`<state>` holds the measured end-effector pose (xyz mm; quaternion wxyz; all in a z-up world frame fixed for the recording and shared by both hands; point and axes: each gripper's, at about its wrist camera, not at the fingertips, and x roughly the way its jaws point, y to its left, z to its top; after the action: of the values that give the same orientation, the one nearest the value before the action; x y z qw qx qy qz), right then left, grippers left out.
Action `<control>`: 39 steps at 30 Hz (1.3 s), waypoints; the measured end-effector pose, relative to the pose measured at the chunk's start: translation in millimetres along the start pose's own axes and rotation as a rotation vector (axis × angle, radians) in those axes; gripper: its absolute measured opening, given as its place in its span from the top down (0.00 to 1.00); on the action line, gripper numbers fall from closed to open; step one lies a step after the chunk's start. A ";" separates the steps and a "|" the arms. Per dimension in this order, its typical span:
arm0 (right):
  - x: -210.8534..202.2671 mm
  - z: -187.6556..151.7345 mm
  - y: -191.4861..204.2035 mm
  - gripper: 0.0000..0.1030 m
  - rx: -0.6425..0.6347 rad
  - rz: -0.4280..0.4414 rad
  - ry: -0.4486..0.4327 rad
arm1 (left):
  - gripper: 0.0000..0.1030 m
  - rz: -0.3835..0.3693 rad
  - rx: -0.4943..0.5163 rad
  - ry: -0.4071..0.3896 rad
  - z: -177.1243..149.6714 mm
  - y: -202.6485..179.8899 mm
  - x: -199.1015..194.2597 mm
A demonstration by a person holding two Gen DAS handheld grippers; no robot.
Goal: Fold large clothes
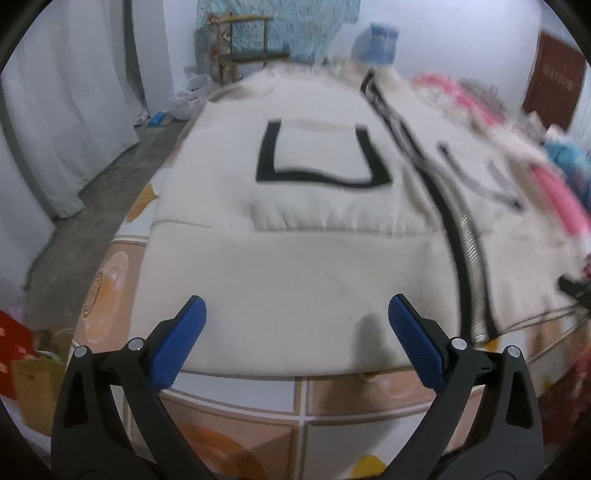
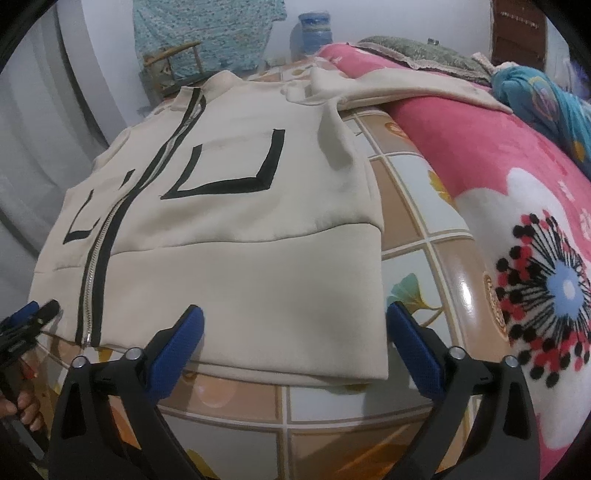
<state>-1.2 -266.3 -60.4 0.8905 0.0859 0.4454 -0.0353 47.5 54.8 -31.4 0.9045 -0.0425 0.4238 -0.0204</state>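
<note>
A cream zip-up jacket (image 1: 295, 258) with black pocket outlines lies flat, front up, on the tile-patterned bed sheet (image 1: 303, 402); it also shows in the right wrist view (image 2: 229, 258). Its zipper (image 2: 96, 266) runs up the middle. One sleeve (image 2: 406, 88) stretches over a pink blanket. My left gripper (image 1: 297, 314) is open and empty over the hem's left half. My right gripper (image 2: 295, 317) is open and empty over the hem's right corner. The left gripper (image 2: 26, 317) also shows at the right wrist view's left edge.
A pink flowered blanket (image 2: 517, 221) and a blue cloth (image 2: 546, 99) lie to the right of the jacket. A wooden chair (image 1: 243, 48) and a blue water jug (image 2: 314, 33) stand behind the bed. White curtains (image 1: 74, 110) hang on the left, above grey floor.
</note>
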 end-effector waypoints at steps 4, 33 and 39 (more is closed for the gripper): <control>-1.9 1.5 -8.9 0.21 0.014 0.030 -0.001 | 0.08 0.027 -0.040 -0.106 6.9 23.9 -20.5; -28.4 15.3 -19.8 0.95 -0.096 0.039 -0.085 | 0.95 0.118 0.022 -0.098 18.9 42.6 -34.4; -59.7 -10.6 -24.5 0.95 -0.096 0.045 -0.053 | 0.95 0.106 0.053 -0.065 -8.2 46.9 -67.3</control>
<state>-48.8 -289.3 -21.9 0.9056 0.0522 0.4208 0.0036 -1.8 106.0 10.4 0.9184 0.0032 0.3952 0.0178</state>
